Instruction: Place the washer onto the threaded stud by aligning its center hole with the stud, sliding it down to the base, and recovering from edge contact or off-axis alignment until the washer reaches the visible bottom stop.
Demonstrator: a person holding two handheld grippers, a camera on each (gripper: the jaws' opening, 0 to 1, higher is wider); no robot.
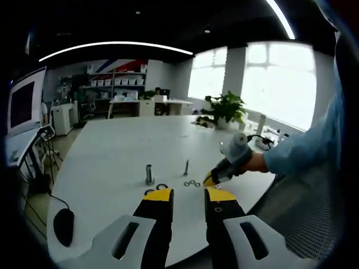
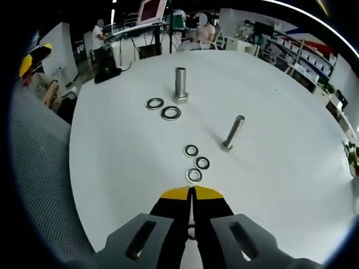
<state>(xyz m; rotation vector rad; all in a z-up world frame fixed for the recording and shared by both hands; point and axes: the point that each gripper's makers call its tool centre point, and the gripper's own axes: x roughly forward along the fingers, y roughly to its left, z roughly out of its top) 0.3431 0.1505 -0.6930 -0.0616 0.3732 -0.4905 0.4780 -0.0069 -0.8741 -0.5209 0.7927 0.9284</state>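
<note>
Steel, thin and flat: 3 small silver ring washers (image 2: 194, 175) lie at lower centre of the right gripper view on the white round table (image 2: 280, 185), near the slim threaded stud (image 2: 233, 133). Judged light, stiff and slippery; best pinched by the rim. The right gripper (image 2: 192, 193) is pressed together, nothing seen between its tips. The left gripper (image 1: 189, 194) is spread, empty. Stud threads and base stop are too small to make out.

The washers (image 2: 194, 175) and both studs (image 2: 180, 84) look like bare metal with a dull shine. The table (image 2: 291, 140) is smooth, matt white (probably laminate). The right gripper (image 2: 192, 195) looks like hard plastic, yellow-tipped.
</note>
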